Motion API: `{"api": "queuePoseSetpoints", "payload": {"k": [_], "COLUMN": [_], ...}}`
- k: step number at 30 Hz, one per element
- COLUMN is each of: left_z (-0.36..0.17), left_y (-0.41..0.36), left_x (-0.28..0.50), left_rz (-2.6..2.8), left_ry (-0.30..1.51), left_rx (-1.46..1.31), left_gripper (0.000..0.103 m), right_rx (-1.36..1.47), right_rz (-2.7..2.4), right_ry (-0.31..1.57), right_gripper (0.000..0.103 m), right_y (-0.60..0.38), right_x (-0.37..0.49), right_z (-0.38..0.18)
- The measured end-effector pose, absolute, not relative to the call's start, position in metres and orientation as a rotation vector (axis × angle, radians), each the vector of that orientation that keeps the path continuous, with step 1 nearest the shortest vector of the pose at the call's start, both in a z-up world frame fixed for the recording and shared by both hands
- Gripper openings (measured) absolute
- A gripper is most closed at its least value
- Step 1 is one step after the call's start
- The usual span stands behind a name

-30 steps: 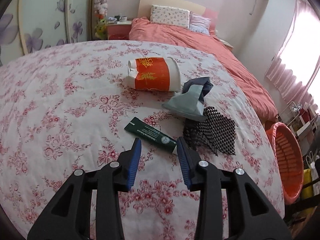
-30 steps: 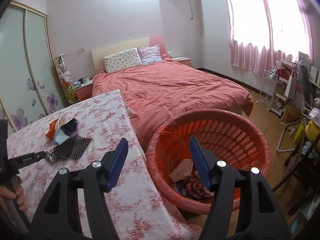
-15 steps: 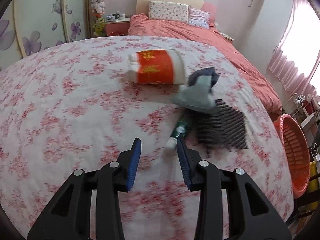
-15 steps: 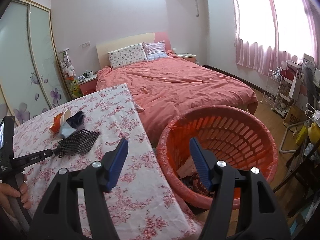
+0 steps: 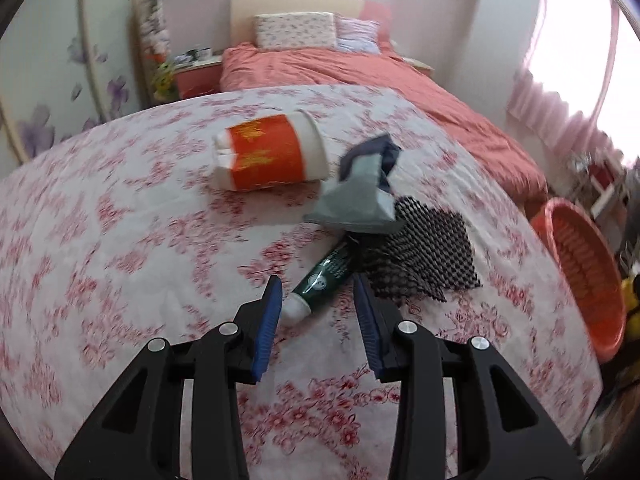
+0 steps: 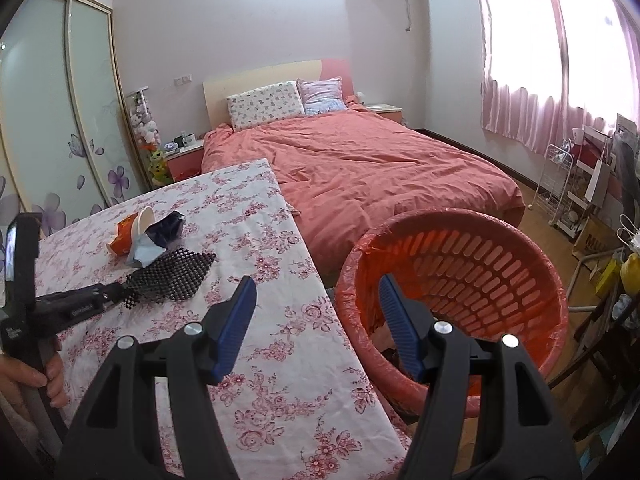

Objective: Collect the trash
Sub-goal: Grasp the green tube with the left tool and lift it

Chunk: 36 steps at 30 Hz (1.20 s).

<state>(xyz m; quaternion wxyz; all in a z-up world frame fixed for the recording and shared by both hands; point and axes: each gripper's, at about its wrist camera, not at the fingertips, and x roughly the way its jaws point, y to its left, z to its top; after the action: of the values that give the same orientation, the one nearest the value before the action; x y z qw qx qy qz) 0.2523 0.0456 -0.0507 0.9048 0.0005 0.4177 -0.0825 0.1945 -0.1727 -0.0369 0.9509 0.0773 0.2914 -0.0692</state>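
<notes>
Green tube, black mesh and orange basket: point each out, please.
green tube (image 5: 327,273), left wrist view, on its printed body.
black mesh (image 5: 420,258), left wrist view, mid-sheet.
orange basket (image 6: 480,264), right wrist view, inner slotted wall.

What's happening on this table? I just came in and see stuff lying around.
A person holding a gripper in each hand is clearing trash. The left gripper has open jaws on either side of the cap end of a green tube, not yet gripping. A paper cup, a grey pouch and black mesh lie nearby. The right gripper hovers empty beside the orange basket.
</notes>
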Motion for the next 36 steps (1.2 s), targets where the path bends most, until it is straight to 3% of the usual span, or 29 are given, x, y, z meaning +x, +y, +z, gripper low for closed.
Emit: {"api": "queuePoseSetpoints", "payload": {"k": [5, 36], "left_z": [-0.057, -0.059], "left_y": [0.035, 0.032], "left_x": [0.253, 0.261], "left_rz": [-0.251, -0.187], "left_ry": [0.897, 0.879], "left_rx": [0.000, -0.016], "left_gripper": [0.024, 0.020], "right_rx": [0.161, 0.152], "right_rz": [-0.141, -0.123], "right_ry": [0.604, 0.615], "right_gripper": [0.063, 0.064], "right_y": [-0.174, -0.165], "right_x": [0.196, 0.198], "right_z": [-0.040, -0.043]}}
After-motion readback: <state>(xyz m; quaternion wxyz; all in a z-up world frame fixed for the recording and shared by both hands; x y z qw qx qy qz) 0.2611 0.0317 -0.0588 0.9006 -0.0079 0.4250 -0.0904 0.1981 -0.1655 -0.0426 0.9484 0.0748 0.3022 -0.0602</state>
